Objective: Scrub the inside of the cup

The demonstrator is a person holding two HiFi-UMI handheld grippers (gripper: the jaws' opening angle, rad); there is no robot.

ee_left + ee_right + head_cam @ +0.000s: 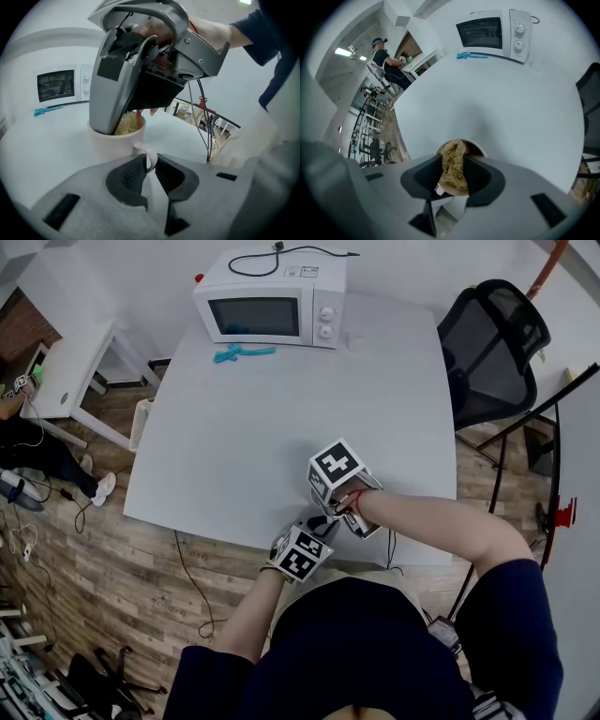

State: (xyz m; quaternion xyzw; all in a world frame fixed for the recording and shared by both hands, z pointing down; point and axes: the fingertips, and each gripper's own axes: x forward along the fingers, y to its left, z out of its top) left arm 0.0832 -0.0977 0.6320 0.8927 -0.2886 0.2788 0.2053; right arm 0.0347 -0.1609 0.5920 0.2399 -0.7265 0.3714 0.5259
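Note:
A pale pink cup point(112, 145) stands near the table's front edge. My left gripper point(151, 164) is shut on the cup's handle point(150, 157), its dark pads pressing both sides. My right gripper point(123, 125) comes down from above with its jaw tips inside the cup. It is shut on a yellowish fibrous scrubber point(452, 164), which fills the cup's mouth point(477, 147). In the head view both marker cubes, left point(300, 557) and right point(336, 468), sit close together and hide the cup.
A white microwave point(272, 298) stands at the table's far edge with a teal tool point(242, 352) lying before it. A black office chair point(492, 343) is at the right, a small white side table point(70, 367) at the left. Cables hang off the table's front edge.

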